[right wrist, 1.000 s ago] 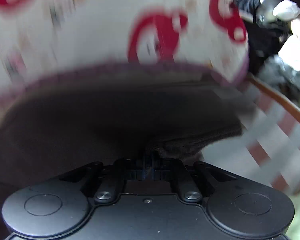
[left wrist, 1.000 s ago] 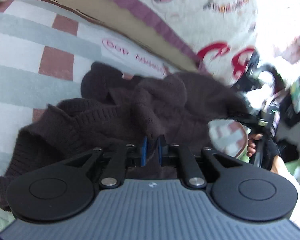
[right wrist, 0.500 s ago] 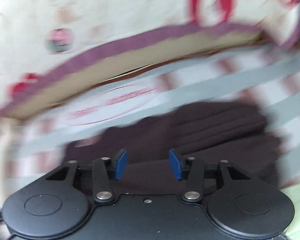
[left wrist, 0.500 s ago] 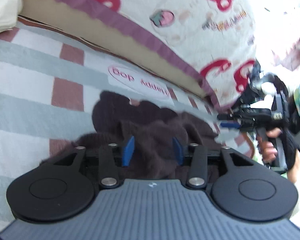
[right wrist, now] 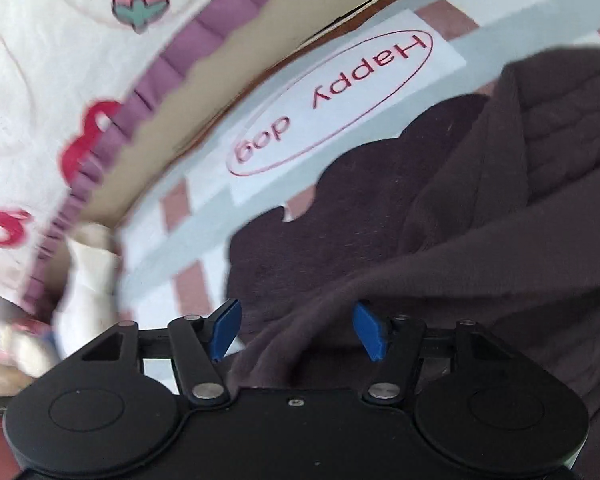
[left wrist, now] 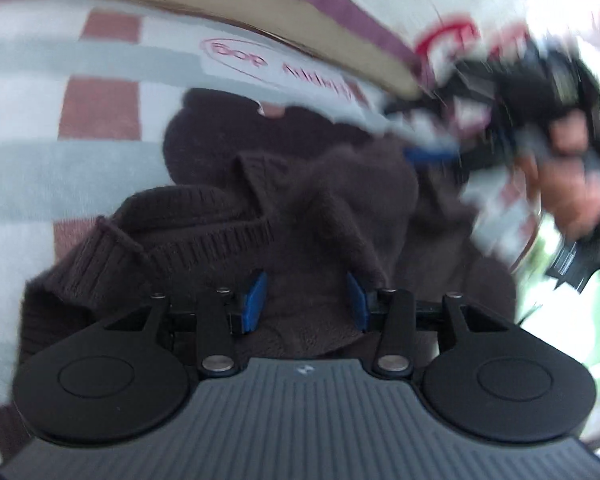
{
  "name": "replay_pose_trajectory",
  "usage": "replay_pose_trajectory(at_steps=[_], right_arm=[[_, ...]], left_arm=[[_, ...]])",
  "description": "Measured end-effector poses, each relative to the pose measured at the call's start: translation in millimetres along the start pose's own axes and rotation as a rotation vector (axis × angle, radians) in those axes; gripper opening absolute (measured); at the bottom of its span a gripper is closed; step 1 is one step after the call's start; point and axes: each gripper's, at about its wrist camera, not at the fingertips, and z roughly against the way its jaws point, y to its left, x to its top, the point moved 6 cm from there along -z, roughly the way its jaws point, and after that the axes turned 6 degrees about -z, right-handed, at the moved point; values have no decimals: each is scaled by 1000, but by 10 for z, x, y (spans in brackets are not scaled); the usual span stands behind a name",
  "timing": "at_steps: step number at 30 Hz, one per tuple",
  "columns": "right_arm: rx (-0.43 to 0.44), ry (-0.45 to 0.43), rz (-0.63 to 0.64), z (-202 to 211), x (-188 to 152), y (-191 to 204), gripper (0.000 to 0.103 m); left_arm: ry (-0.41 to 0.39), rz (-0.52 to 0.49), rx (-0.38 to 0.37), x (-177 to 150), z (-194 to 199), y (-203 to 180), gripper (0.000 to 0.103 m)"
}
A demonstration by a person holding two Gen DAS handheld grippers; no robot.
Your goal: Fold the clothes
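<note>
A dark brown knit sweater (left wrist: 228, 216) lies crumpled on the checked bed sheet (left wrist: 100, 108). My left gripper (left wrist: 306, 300) hovers just over its ribbed hem. The blue pads stand apart with a loose ridge of knit between them, and they do not press on it. In the right wrist view the sweater (right wrist: 480, 220) fills the right half. My right gripper (right wrist: 296, 330) is over its left edge. Its jaws are opening, fabric lies below the gap, and nothing is gripped. A blurred hand (left wrist: 568, 188) holding that gripper shows at the right of the left wrist view.
A "Happy dog" label (right wrist: 332, 108) is printed on the sheet beyond the sweater. A white quilt (right wrist: 40, 60) with red prints and a purple trim rises behind it. A pale soft object (right wrist: 88, 280) lies at the left, near the quilt's edge.
Both grippers were shut on the sweater and have opened, letting it drop onto the sheet. The right gripper swung from facing the quilt down over the sweater's edge. The left moved closer in.
</note>
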Motion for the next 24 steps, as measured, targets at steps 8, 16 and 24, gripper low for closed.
replay_pose_trajectory(at_steps=[8,16,24], right_arm=[[-75,-66,259,-221,-261,66,10],[22,-657,1012,784,-599,877,8],[-271,-621,884,156,-87,308,8]], left_arm=[[-38,-117,83,-5,392,-84,43],[-401,252,174,115,1451,876,47],[-266,205,314,101,1035,1028,48]])
